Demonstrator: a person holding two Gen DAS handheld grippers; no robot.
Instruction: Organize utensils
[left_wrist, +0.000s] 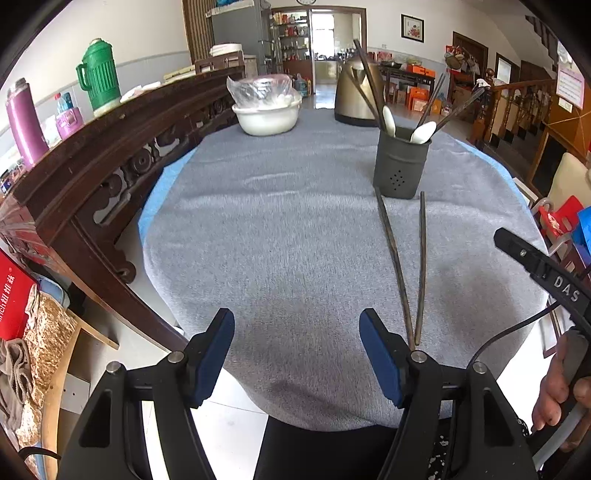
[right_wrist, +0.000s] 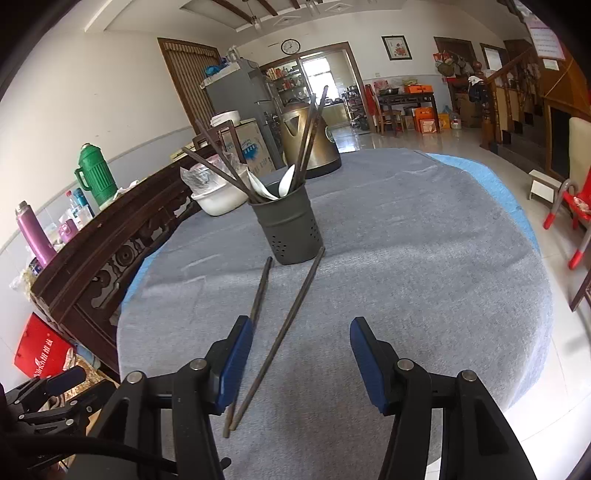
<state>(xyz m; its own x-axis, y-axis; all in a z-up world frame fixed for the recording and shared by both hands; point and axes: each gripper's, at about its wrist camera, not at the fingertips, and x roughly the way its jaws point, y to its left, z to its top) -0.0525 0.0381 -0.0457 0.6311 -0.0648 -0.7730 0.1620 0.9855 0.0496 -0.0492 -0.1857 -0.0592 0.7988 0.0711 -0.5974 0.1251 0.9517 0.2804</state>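
Both hand-held grippers (left_wrist: 297, 356) (right_wrist: 301, 363) gape empty over two chopsticks (right_wrist: 284, 332), one holder (right_wrist: 290, 229).

The chopsticks' (left_wrist: 404, 273) near tips hide behind the left tongs (left_wrist: 297, 356).

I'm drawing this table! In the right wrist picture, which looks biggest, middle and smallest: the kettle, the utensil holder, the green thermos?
1. Utensil holder, though it sits nearest the camera, which makes it look bigger.
2. Kettle, nearly as big, so these two are close.
3. Green thermos, smallest, but it is farther off to the side.
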